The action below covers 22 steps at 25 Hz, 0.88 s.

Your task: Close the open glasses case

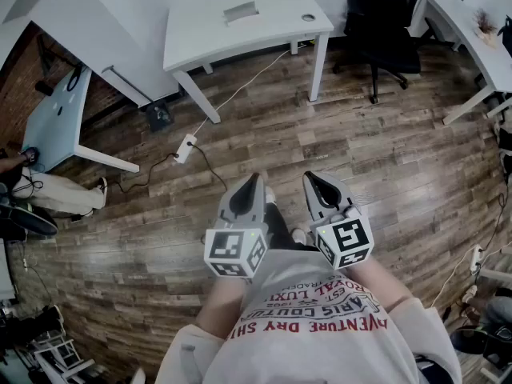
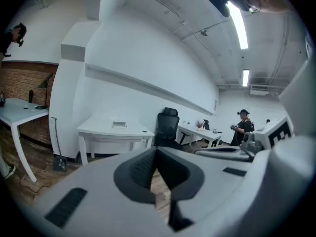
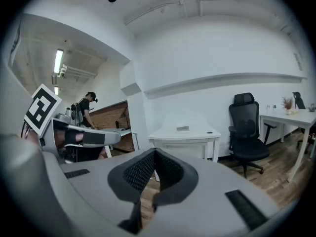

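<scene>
Left tongs (image 1: pixel 254 179) and right tongs (image 1: pixel 311 178) are pinched together, holding nothing, well short of the white table (image 1: pixel 200 42); I'd step up close before opening either.

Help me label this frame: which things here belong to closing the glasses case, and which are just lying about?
For the job: left gripper, right gripper, both shut and empty; small grey item on the white desk, possibly the case, too small to tell.
Lying about: black office chair, floor power strip.
</scene>
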Available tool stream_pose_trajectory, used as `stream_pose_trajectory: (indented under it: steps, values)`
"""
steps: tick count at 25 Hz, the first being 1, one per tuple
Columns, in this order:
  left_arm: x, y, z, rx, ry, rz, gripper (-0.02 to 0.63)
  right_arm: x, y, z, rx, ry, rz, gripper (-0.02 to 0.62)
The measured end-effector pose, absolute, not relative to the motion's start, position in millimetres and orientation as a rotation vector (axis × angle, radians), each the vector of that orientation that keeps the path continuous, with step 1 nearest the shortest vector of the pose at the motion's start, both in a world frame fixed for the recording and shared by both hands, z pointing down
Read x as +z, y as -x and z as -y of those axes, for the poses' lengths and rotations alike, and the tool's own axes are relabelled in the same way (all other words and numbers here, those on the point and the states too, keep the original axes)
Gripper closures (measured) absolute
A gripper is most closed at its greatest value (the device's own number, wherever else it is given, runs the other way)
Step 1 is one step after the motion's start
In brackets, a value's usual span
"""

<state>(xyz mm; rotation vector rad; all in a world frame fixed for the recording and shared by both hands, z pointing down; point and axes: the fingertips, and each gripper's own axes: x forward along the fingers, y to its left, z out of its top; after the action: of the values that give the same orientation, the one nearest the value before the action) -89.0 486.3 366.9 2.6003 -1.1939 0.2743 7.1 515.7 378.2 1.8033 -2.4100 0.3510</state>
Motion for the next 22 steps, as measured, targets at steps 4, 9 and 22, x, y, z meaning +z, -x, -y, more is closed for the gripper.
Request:
stream_pose_trajectory:
  steps: [4, 9, 22]
  values:
    - [374, 90, -484, 0.276, -2.587, 1.198, 0.601, 385, -7, -515, 0.353, -1.793, 2.408, 0.583]
    - [382, 91, -480, 0.291, -2.571, 1.193, 0.601, 393, -7, -511, 0.383, -1.789, 2.397, 0.583]
    - [407, 95, -435, 0.347, -2.489, 1.146, 0.601, 414, -17, -468, 0.505, -1.831, 2.308, 0.583]
